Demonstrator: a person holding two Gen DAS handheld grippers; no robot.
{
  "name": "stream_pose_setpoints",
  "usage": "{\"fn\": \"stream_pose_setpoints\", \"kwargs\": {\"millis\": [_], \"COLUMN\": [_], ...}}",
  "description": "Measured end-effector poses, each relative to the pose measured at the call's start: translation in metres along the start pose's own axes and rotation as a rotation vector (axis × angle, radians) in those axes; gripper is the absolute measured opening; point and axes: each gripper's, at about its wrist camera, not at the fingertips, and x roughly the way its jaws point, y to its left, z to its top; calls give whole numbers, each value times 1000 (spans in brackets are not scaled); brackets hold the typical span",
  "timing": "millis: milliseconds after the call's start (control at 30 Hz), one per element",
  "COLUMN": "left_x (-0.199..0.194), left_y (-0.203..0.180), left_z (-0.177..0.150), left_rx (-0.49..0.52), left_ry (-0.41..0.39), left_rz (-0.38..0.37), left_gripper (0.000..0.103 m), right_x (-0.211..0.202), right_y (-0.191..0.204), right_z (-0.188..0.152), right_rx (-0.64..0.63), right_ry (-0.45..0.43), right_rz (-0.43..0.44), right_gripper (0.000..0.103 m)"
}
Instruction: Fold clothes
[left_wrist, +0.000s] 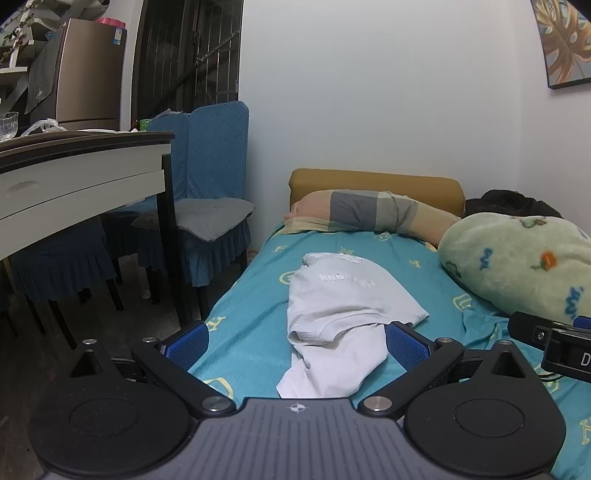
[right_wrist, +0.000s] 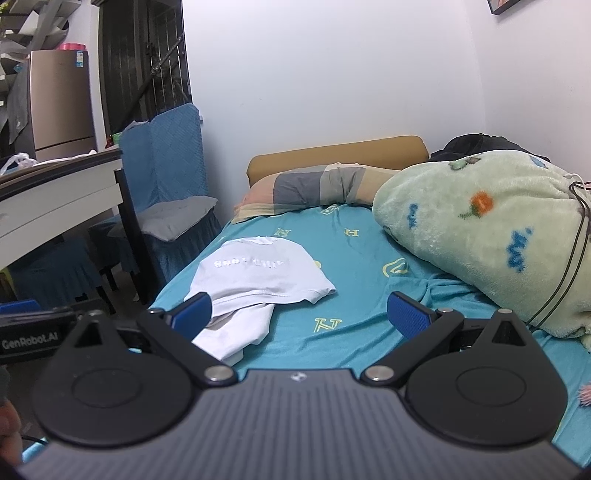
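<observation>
Shirt (left_wrist: 343, 317), white and soft, lies crumpled on the bed (left_wrist: 251, 314) in the left wrist view, its body folded over into a rounded hump with a hemmed edge running across and a limp sleeve trailing toward 6 o'clock. Faint pale lettering crosses its upper part. The sheet under it is smooth teal cloth with yellow letter prints. The left tongs (left_wrist: 295, 347) stand wide open, their blue ribbed pads on either side of the sleeve end; the pad at 3 o'clock sits right at the cloth's edge, though whether it touches I cannot tell. At 12 o'clock lies a striped pillow (left_wrist: 369, 214) against a mustard headboard (left_wrist: 376, 184), and at 3 o'clock a fluffy green blanket (left_wrist: 517, 258) is rolled into a bulge. A white desk (left_wrist: 74, 177) and blue-covered chair (left_wrist: 214, 192) stand at 9 o'clock.

In the right wrist view the shirt (right_wrist: 258, 277) lies toward 10 o'clock of the right tongs (right_wrist: 299, 317), which are also spread wide and hold nothing. Their left pad overlaps the shirt's near edge in the picture, while the right pad hangs over bare sheet. The blanket (right_wrist: 480, 236), plush with blue and orange patterns, fills 2 o'clock, a thin dark cord draped over it.
</observation>
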Motion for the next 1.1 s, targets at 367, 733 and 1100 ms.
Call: {"fn": "stream_pose_setpoints", "kwargs": {"millis": [367,733,1100], "left_x": [7,54,177], "left_y": [4,10,-9], "left_z": [-4,-9,-23], "left_rx": [-3,24,-20], "left_ry": [37,149,304], "left_rz": [-16,-19,-16], "left_gripper": [103,103,98], "right_x": [2,23,67], "right_y": [0,-17,-44], "right_z": [1,62,31], "right_rx": [22,17,106], "right_ry": [5,-117,8], "right_rz": [-2,-12,145], "right_gripper": [103,103,103]}}
